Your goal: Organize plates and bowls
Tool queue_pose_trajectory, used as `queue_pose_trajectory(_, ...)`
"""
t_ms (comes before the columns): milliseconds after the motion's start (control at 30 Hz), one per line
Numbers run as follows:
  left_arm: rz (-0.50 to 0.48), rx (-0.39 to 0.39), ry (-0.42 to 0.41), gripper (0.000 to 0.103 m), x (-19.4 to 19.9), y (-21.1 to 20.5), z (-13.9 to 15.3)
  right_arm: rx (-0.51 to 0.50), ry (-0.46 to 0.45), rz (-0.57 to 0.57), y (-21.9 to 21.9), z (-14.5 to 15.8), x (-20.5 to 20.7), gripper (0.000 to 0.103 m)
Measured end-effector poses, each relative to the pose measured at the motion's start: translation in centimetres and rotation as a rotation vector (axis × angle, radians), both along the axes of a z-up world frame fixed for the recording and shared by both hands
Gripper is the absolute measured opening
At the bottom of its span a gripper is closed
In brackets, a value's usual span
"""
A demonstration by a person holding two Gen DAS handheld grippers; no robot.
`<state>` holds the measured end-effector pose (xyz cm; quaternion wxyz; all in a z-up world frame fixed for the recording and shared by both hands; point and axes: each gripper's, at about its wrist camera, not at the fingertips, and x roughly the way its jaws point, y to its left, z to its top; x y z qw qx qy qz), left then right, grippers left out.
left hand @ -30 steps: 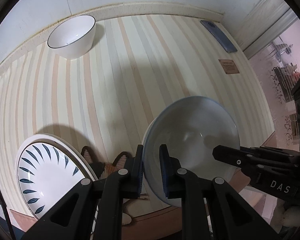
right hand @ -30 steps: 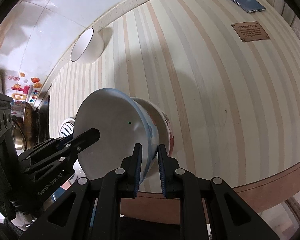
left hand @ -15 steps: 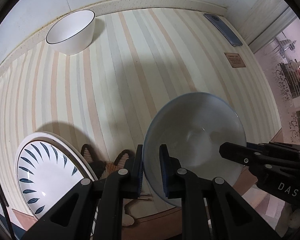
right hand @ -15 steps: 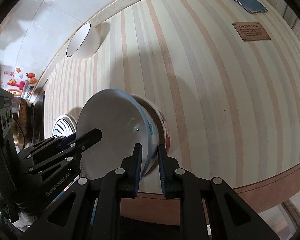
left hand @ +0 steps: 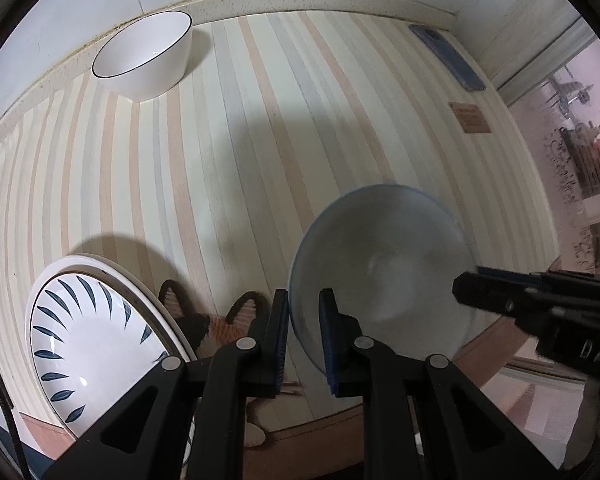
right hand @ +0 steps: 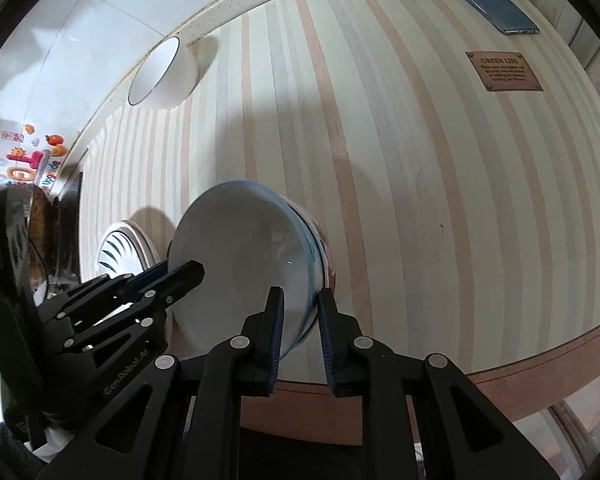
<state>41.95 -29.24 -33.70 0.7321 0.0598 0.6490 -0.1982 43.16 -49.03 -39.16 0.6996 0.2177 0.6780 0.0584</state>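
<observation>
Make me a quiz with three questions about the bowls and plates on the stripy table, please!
1. Where is the white bowl with the dark rim?
A. at the far edge of the table, by the wall
B. on the leaf-pattern plate
C. inside the blue-rimmed bowl

2. How many bowls can you see?
A. one
B. two
C. four

3. What is the left gripper doing?
A. hanging open over the table
B. clamped on the rim of the blue-rimmed bowl
C. holding the phone

Answers:
1. A: it stands alone next to the wall.
2. B: the dark-rimmed bowl and the blue-rimmed one, besides the leaf-pattern plate.
3. B: its pads sit on either side of that bowl's rim; the right gripper grips the opposite side.
</observation>
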Motion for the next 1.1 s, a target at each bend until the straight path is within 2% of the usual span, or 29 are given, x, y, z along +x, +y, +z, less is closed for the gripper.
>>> queue_pose_trajectory(167, 0.076, -0.049, -0.068, 0.016, 2.2, 2.5, 4.1, 0.056, -0.038, -0.027, -1.5, 2.7, 1.9, 0.023)
queue_pose_trajectory(200, 0.108, -0.053, -0.085, 0.022, 3.4, 3.4, 4.8, 0.068, -0.056, -0.028, -1.6, 3.4, 3.0, 0.027)
queue_pose_trajectory(267, 0.171, -0.06, -0.105, 0.03, 6.1, 5.0, 5.7, 0.086, -0.087, -0.023, -1.5, 4.2, 5.3, 0.046)
queue_pose_trajectory(333, 0.227, -0.053, -0.126, 0.033, 9.1, 6.5, 5.7, 0.099, -0.114, -0.009, -0.9, 4.6, 8.1, 0.05)
queue_pose_trajectory(433, 0.311, -0.02, -0.153, 0.033, 14.0, 9.0, 4.8, 0.116, -0.143, 0.022, 0.8, 4.0, 13.4, 0.05)
queue_pose_trajectory(567, 0.385, -0.009, -0.146, 0.033, 18.8, 11.0, 3.0, 0.119, -0.172, 0.055, 3.7, 2.2, 19.7, 0.05)
queue_pose_trajectory(733, 0.424, 0.005, -0.093, 0.033, 22.4, 12.1, -0.3, 0.14, -0.151, 0.081, 6.7, -0.4, 25.6, 0.05)
queue_pose_trajectory(933, 0.428, -0.011, -0.034, 0.033, 24.3, 12.4, -3.1, 0.153, -0.1, 0.102, 9.1, -3.6, 29.1, 0.05)
queue_pose_trajectory(1100, 0.42, -0.044, -0.008, 0.033, 25.1, 12.3, -4.5, 0.156, -0.087, 0.112, 9.7, -5.2, 30.1, 0.05)
